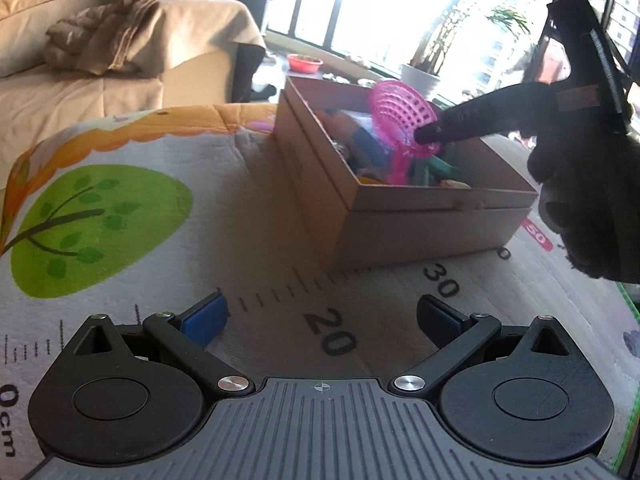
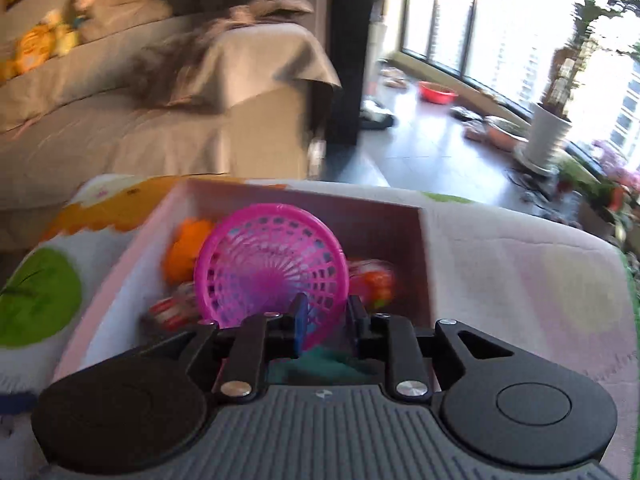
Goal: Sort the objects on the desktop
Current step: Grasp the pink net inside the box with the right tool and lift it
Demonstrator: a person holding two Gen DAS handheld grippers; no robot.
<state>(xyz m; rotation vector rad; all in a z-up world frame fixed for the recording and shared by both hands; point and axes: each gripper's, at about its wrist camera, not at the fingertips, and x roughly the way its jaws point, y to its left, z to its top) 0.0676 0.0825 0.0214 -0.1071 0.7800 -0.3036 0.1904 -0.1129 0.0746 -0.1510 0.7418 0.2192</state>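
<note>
Cardboard box [image 1: 404,216] sitting on a printed play mat [image 1: 120,208], toward the far right of it, already stuffed with small toys. Pink plastic basket [image 1: 402,120] tipped up on edge inside the box, open mesh side facing the near side in the right wrist view [image 2: 272,264]. Right gripper [image 2: 326,320] up over the near edge of the box, fingers pinched in close on the basket's lower rim, so holding the basket rather than letting go; same gripper seen from the left wrist view as a dark arm reaching in from the right [image 1: 432,134], tips right at the pink mesh. Left gripper [image 1: 322,318] hanging low over the mat on the near side, blue-padded fingers [image 1: 204,316] spread wide with nothing between them, well apart from the box. Orange toy [image 2: 186,248] just left of the basket in the box, a red-and-white one [image 2: 372,284] to its right, something striped red [image 2: 168,312] near left, and a teal thing [image 2: 320,364] right under the right gripper; pretty blurry, can't tell what those are exactly. Mat showing a green tree print [image 1: 92,228] on the left and ruler markings along the near edge. Sofa [image 1: 80,80] with a brown blanket [image 1: 132,28] far left, white plant pot [image 2: 548,136] and red basin [image 2: 438,92] by the bright windows far right.
</note>
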